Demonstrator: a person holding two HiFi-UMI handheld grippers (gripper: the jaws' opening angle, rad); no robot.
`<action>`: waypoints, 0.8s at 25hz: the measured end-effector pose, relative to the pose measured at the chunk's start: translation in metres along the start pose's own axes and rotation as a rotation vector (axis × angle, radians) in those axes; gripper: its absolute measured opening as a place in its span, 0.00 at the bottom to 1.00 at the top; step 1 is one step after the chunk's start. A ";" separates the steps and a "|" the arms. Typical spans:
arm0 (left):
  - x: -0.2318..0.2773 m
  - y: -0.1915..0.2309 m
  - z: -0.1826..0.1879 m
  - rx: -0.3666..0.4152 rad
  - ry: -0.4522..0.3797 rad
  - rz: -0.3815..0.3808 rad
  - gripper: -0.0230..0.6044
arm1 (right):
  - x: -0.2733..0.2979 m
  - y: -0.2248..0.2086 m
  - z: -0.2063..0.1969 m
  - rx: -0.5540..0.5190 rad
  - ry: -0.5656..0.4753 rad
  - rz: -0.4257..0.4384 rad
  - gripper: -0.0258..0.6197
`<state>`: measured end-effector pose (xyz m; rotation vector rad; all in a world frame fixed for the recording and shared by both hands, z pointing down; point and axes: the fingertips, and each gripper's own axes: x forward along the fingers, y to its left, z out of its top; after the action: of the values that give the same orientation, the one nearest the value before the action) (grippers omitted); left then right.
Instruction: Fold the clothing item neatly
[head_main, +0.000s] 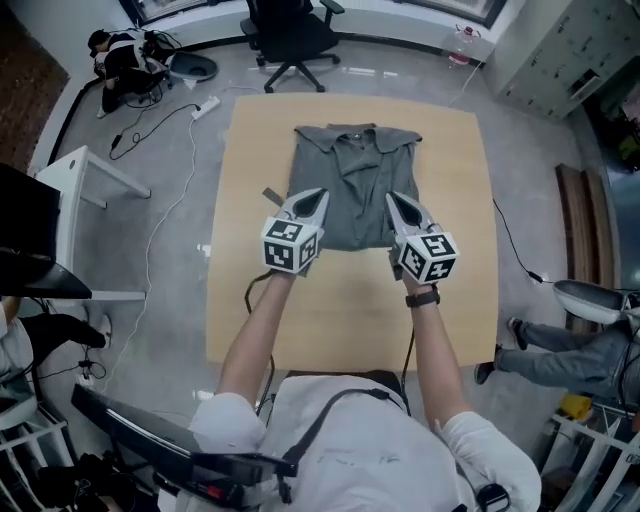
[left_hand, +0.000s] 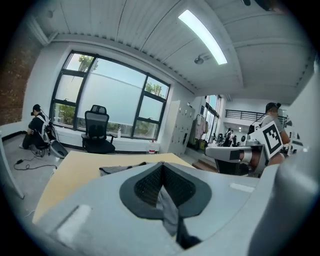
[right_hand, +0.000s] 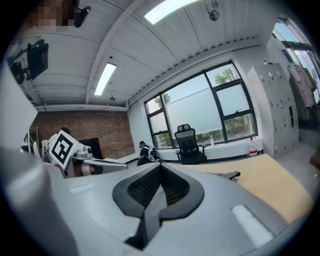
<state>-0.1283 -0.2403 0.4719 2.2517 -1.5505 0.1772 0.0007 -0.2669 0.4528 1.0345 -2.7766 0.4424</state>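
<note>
A grey collared shirt (head_main: 350, 180) lies on the far half of the wooden table (head_main: 250, 300), its collar toward the far edge. My left gripper (head_main: 318, 193) is at the shirt's near left edge and my right gripper (head_main: 393, 198) at its near right edge, both raised over the cloth. In the left gripper view the left gripper (left_hand: 161, 172) is shut, with a strip of grey fabric (left_hand: 170, 212) pinched between its pads. The right gripper (right_hand: 161, 175) is likewise shut on a fold of grey fabric (right_hand: 151, 212). The held hem itself is hidden under both grippers in the head view.
A black office chair (head_main: 292, 35) stands beyond the table's far edge. A white desk (head_main: 90, 190) and floor cables with a power strip (head_main: 205, 105) are to the left. One person sits on the floor (head_main: 125, 55); another's legs (head_main: 570, 350) are at the right.
</note>
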 end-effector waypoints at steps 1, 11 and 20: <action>-0.012 -0.015 -0.009 -0.006 0.010 -0.015 0.04 | -0.014 0.021 -0.005 -0.002 -0.006 0.014 0.05; -0.123 -0.126 -0.044 0.034 -0.054 -0.097 0.04 | -0.135 0.128 -0.041 0.012 -0.106 0.033 0.05; -0.183 -0.177 -0.063 0.059 -0.102 -0.018 0.04 | -0.227 0.161 -0.048 -0.077 -0.159 0.011 0.05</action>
<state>-0.0272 -0.0025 0.4254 2.3528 -1.5955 0.1053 0.0668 0.0041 0.4089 1.0818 -2.9132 0.2626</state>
